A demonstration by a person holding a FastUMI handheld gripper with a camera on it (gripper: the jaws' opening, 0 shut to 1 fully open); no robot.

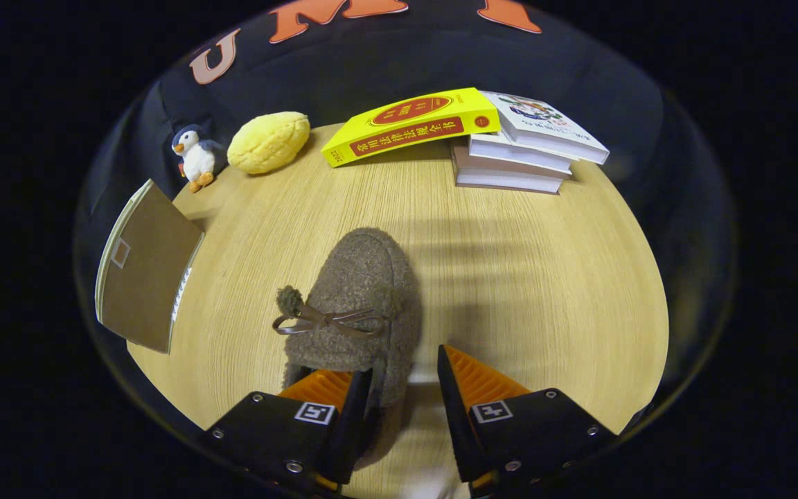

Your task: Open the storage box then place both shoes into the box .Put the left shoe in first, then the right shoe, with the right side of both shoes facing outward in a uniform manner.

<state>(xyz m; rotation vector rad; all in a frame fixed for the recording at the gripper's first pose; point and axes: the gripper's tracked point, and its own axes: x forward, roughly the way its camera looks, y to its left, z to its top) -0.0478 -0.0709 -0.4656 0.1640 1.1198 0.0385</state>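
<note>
Shoe (357,305) lies partly between open claw (404,388) fingers.

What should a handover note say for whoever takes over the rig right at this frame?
Gripper: fingers apart around the heel of the brown fuzzy shoe; the left finger is inside the opening, the right finger clear of the side, so no grip yet.
The shoe lies on the wooden table, toe pointing away toward the books.
The brown panel, possibly the box, stands left of the shoe.
Done: cannot tell.
Left: close on the shoe and carry it to the box.
</note>
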